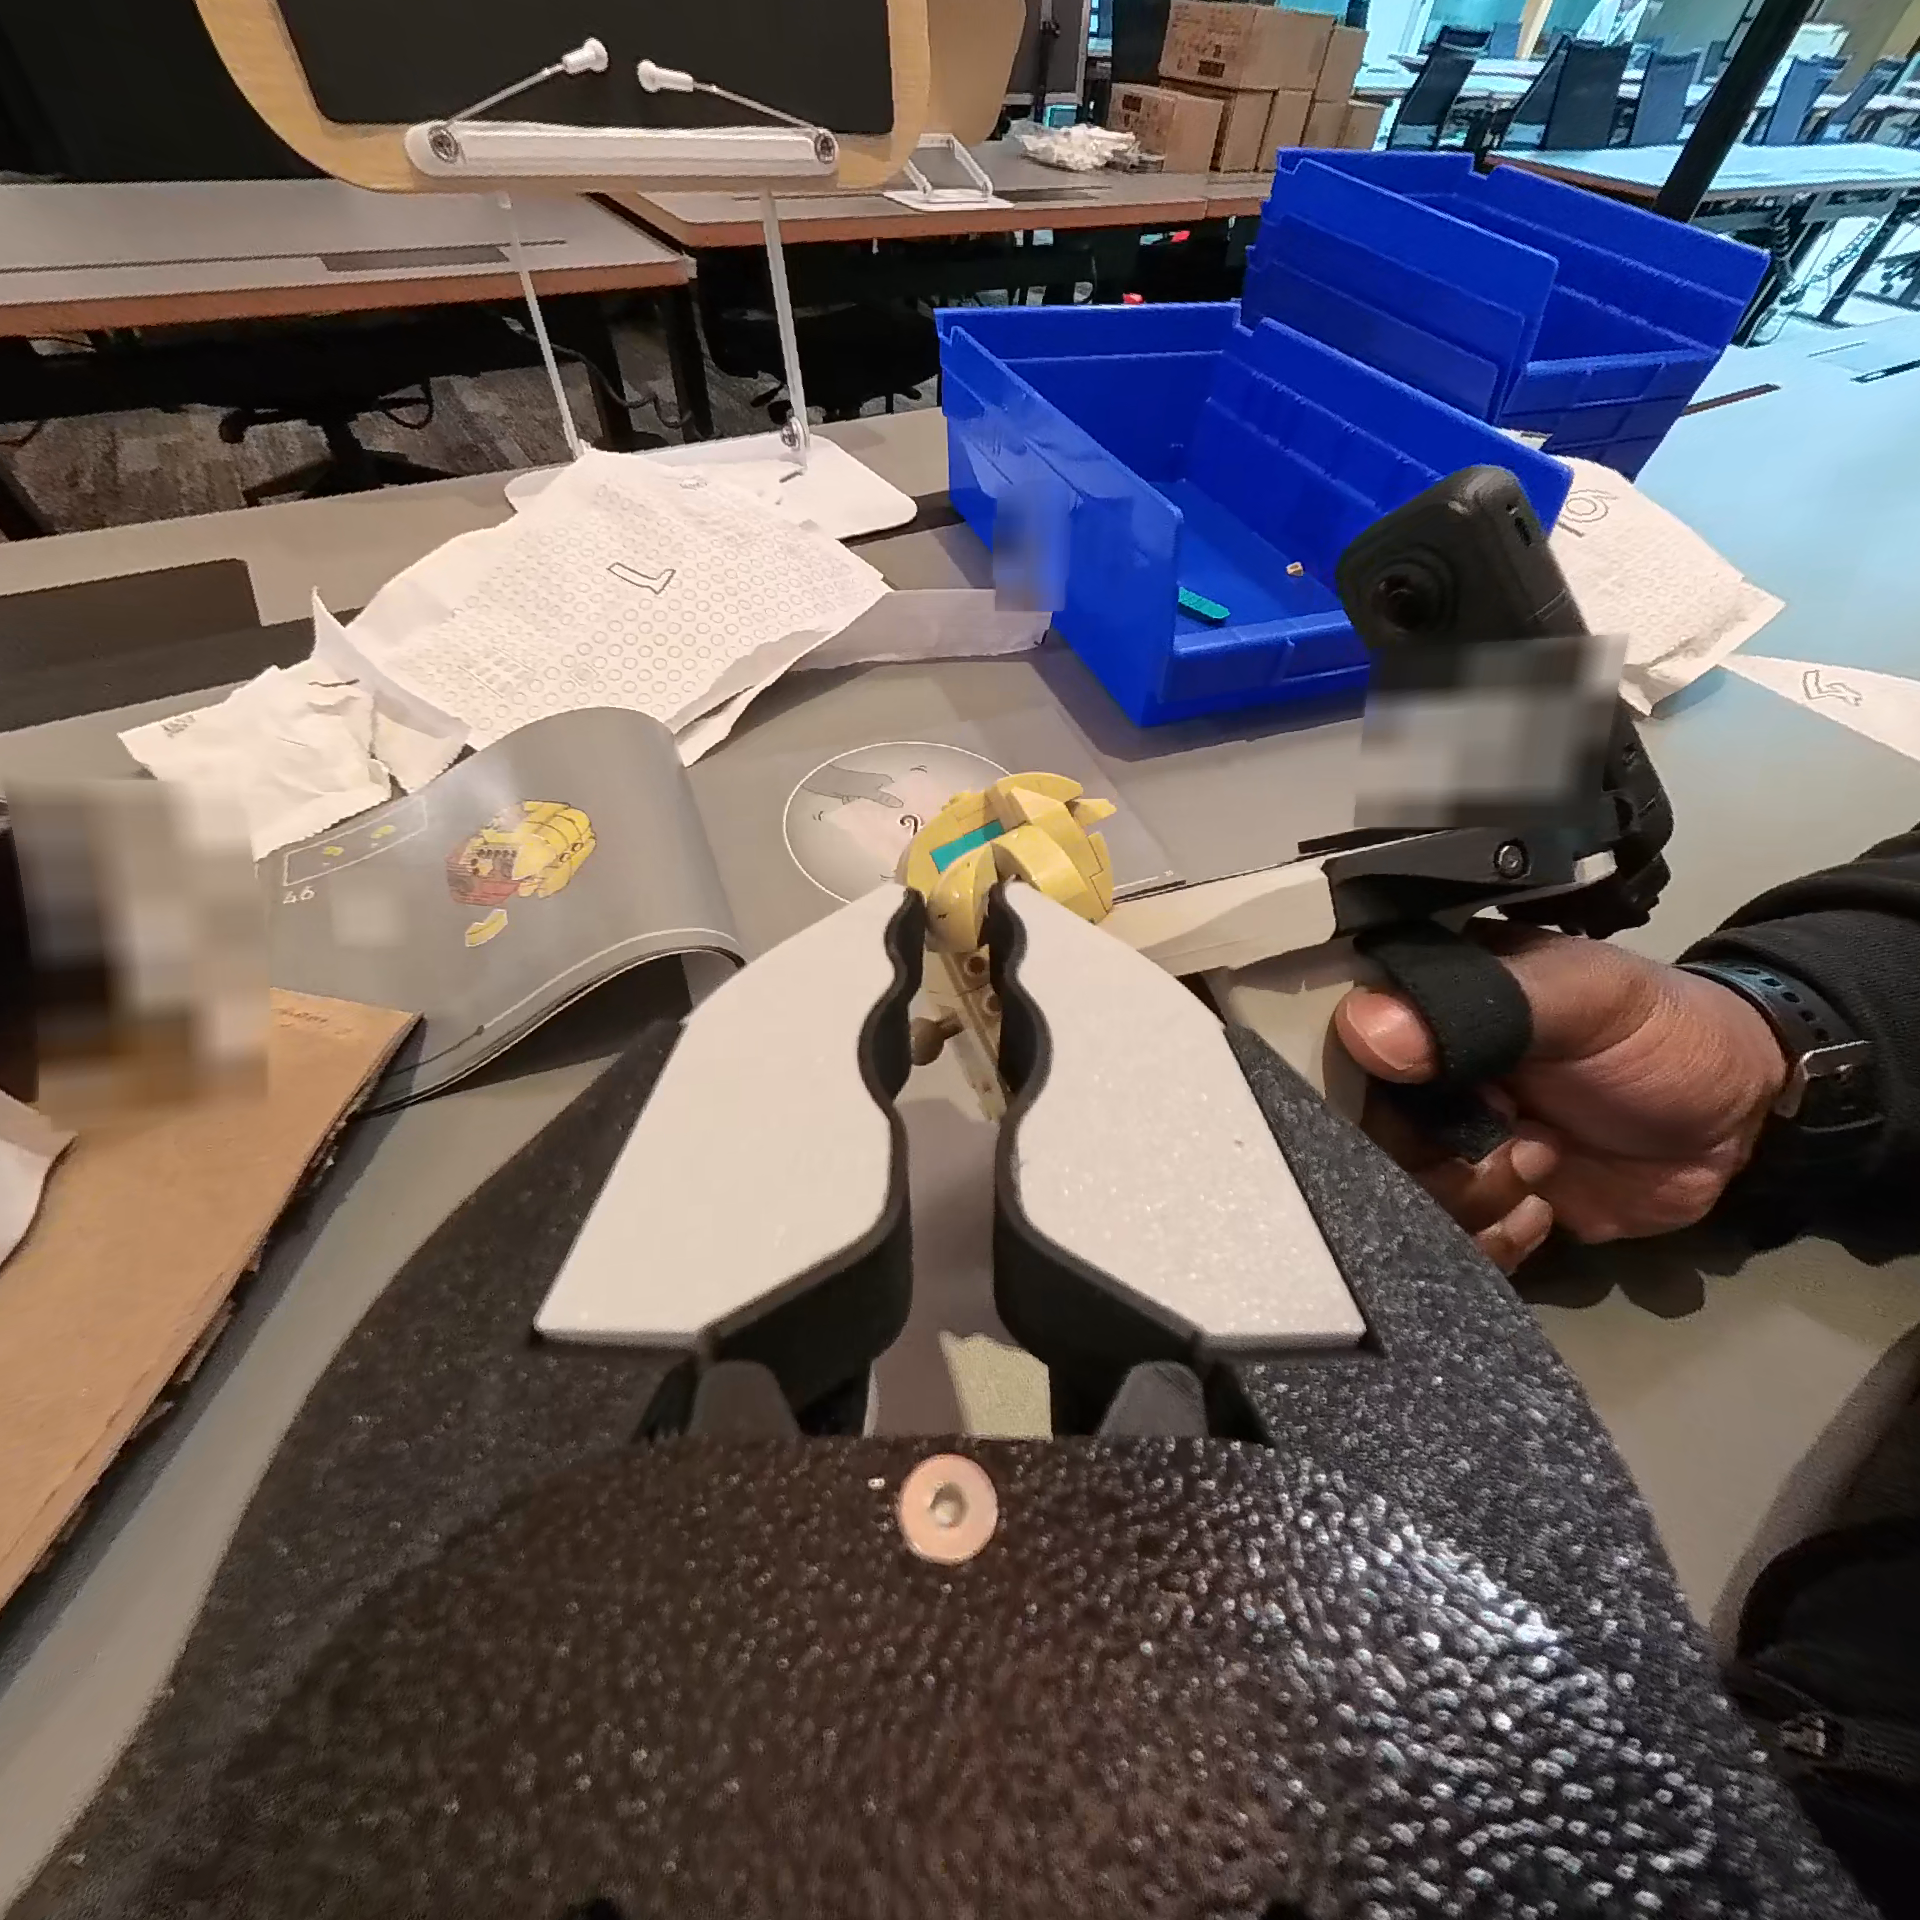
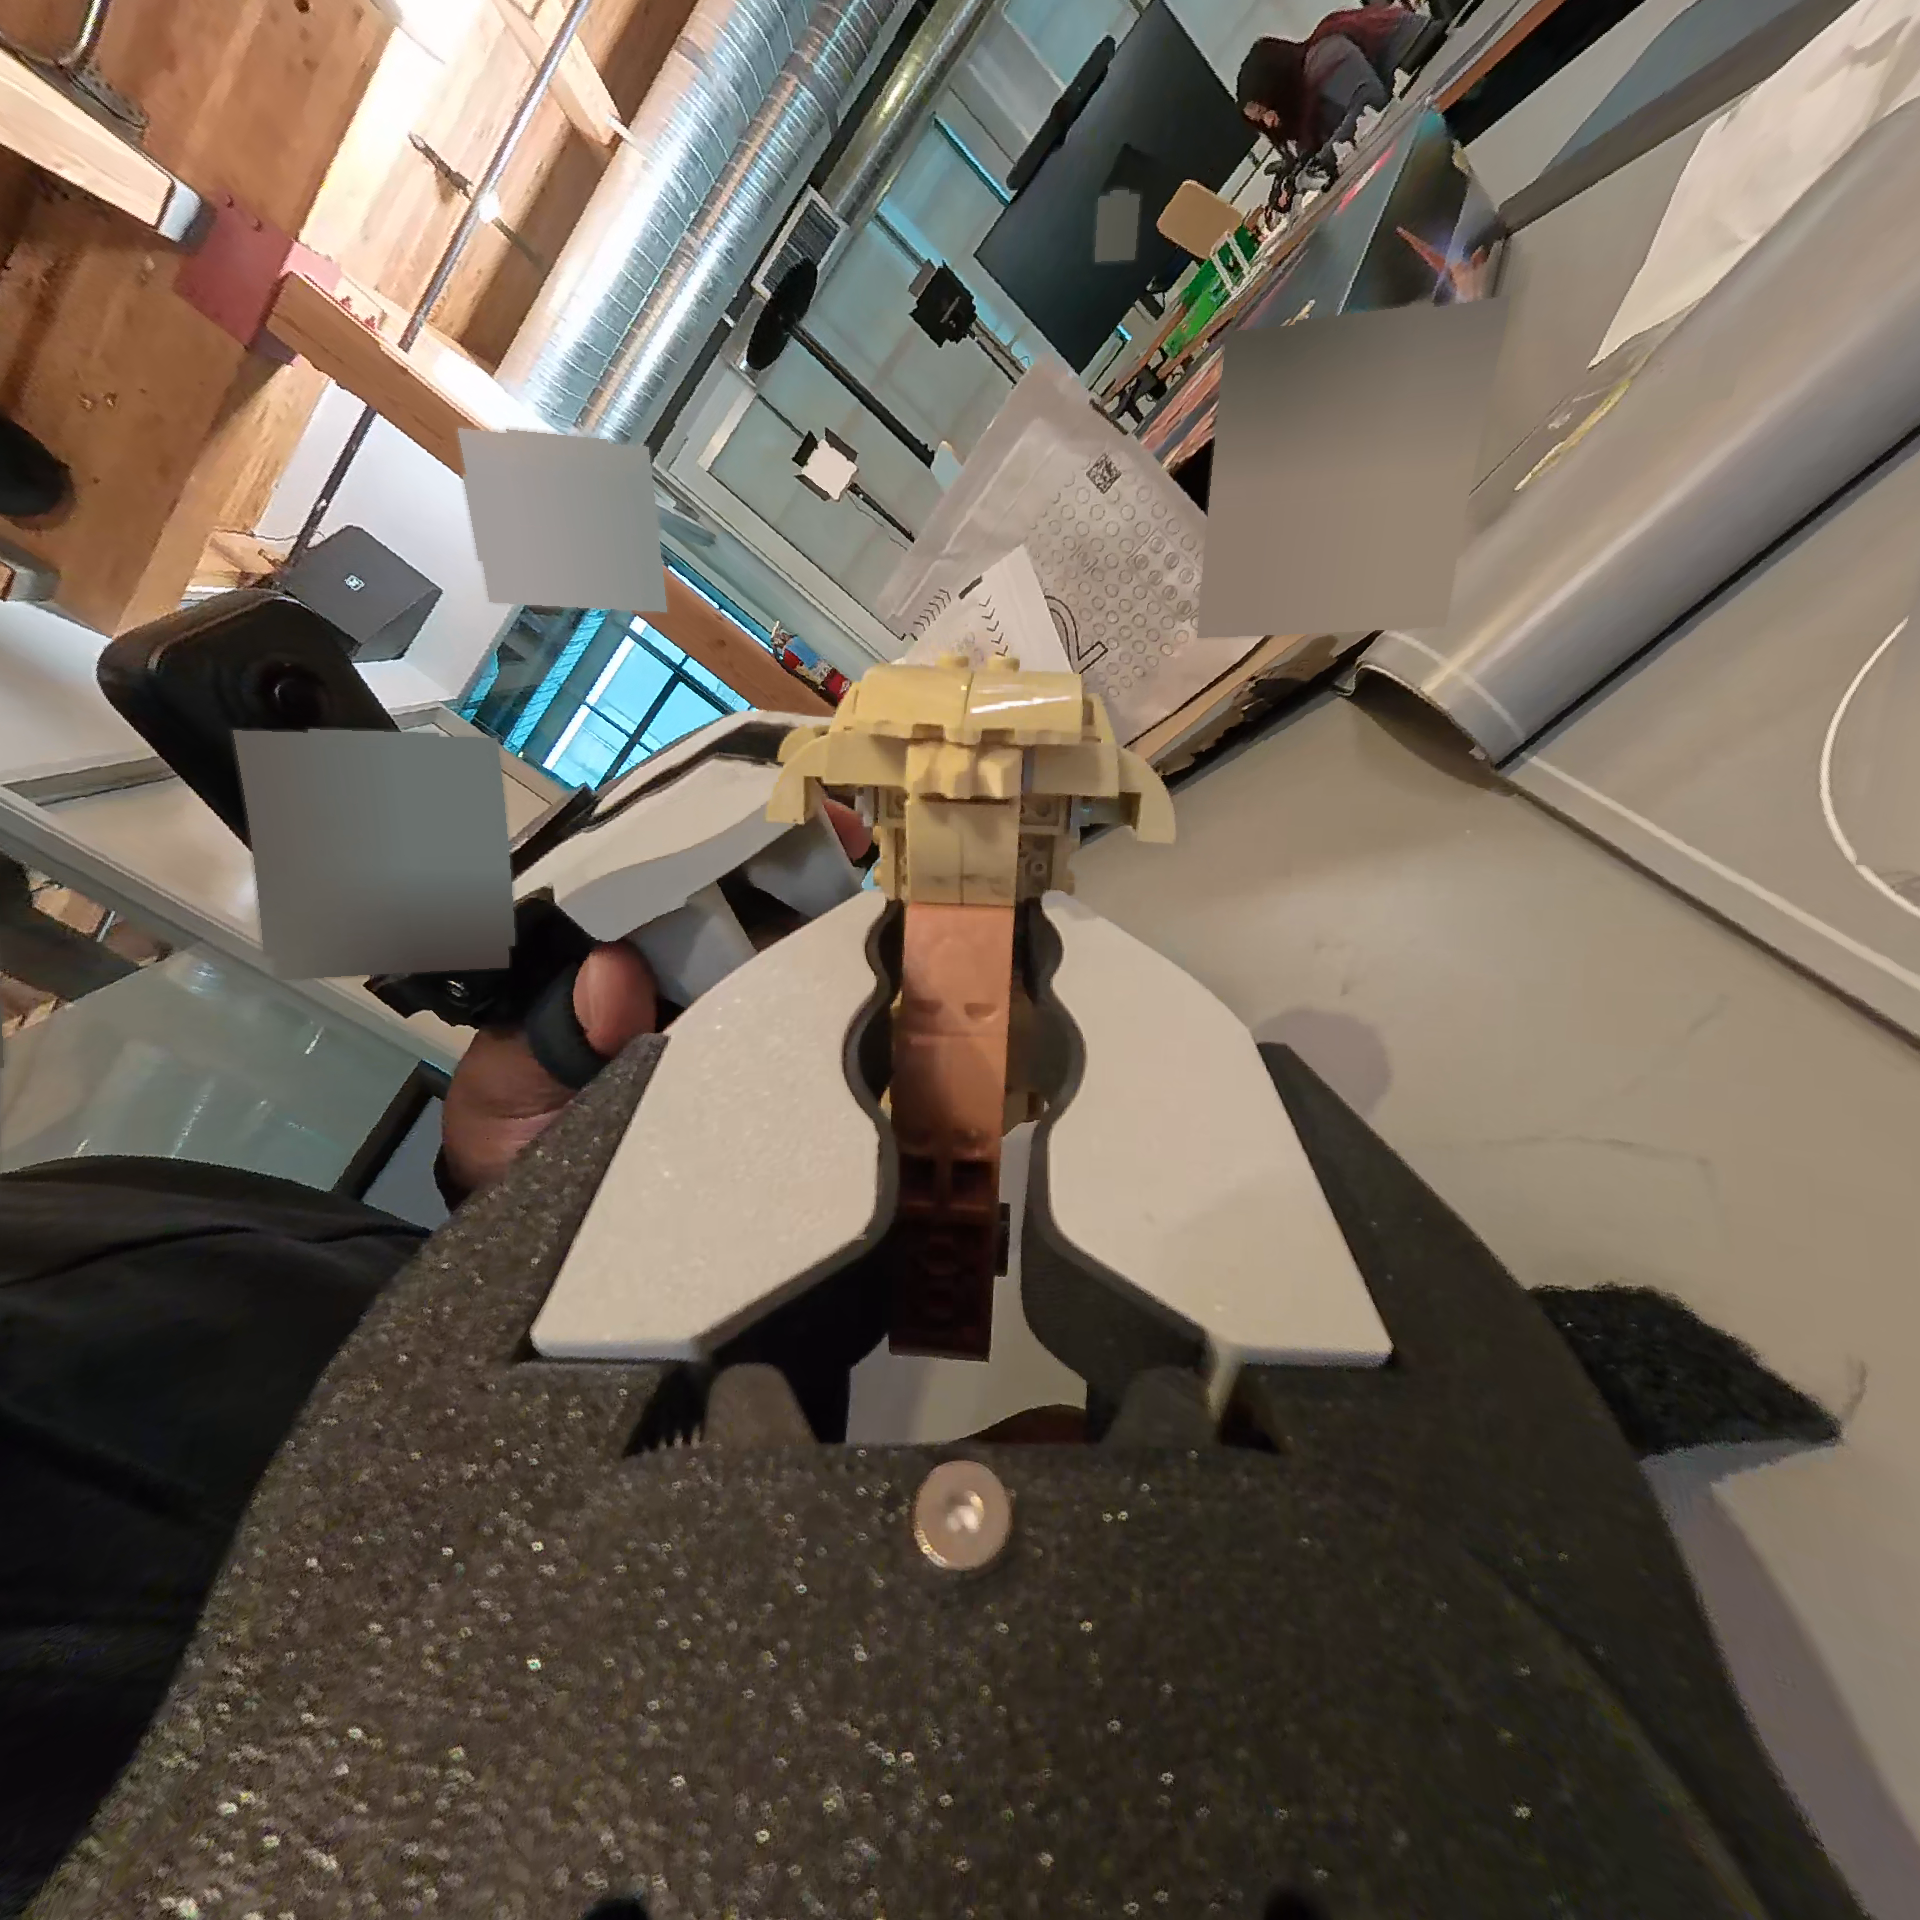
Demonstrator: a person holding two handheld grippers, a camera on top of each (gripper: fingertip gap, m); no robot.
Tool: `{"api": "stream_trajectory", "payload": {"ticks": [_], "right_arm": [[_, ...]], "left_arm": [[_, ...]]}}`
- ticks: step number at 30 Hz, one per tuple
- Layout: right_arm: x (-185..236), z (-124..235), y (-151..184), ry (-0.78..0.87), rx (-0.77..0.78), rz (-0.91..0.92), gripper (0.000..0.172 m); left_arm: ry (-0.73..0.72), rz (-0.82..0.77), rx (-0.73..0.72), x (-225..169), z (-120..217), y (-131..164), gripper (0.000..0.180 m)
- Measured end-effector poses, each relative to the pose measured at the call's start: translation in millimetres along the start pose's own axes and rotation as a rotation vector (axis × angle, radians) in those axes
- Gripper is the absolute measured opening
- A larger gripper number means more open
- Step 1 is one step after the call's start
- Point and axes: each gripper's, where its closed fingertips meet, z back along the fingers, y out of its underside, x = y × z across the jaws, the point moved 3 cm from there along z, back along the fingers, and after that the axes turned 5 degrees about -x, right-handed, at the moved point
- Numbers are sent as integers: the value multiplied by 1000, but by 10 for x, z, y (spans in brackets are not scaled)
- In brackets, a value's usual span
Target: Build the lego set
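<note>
A tan brick-built model (image 1: 1008, 842) with a rounded top and a small teal piece is held above the grey table (image 1: 1558, 1403). My left gripper (image 1: 956, 904) is shut on its tan studded lower part. My right gripper (image 1: 1153, 920) reaches in from the right, held by a hand (image 1: 1558, 1060). In the right wrist view my right gripper (image 2: 956, 914) is shut on the model's (image 2: 966, 748) brown part (image 2: 951, 1039), with the tan top past the fingertips. The left gripper (image 2: 727, 831) shows there at the model's left.
An open grey instruction booklet (image 1: 499, 862) lies under the model. Torn white paper bags (image 1: 623, 613) lie behind it, and cardboard (image 1: 156, 1195) at the left. An open blue bin (image 1: 1091, 488) with small pieces stands at the back right, with more blue bins (image 1: 1507, 270) behind. A white stand (image 1: 665, 145) is at the back. Only a small space, under 4 cm, lies between the two pairs of fingers.
</note>
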Motion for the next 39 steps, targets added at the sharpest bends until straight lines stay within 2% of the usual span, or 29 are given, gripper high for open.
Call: {"api": "stream_trajectory", "payload": {"ticks": [10,22,25,32,35,39], "right_arm": [[-47,-2,73,2,12,-189,22],[-93,20,151,68,30,-241,22],[-112,30,168,72,33,-283,22],[-131,41,180,60,31,-347,22],[-164,50,168,64,28,-378,22],[-309,74,189,161,83,-413,22]], "left_arm": [[-23,23,70,31,-38,77,11],[-54,-15,209,1,-99,212,13],[-29,40,232,-23,-122,249,17],[-33,39,257,0,-134,257,25],[-29,11,249,57,-145,264,37],[-5,-67,274,255,-76,376,47]]}}
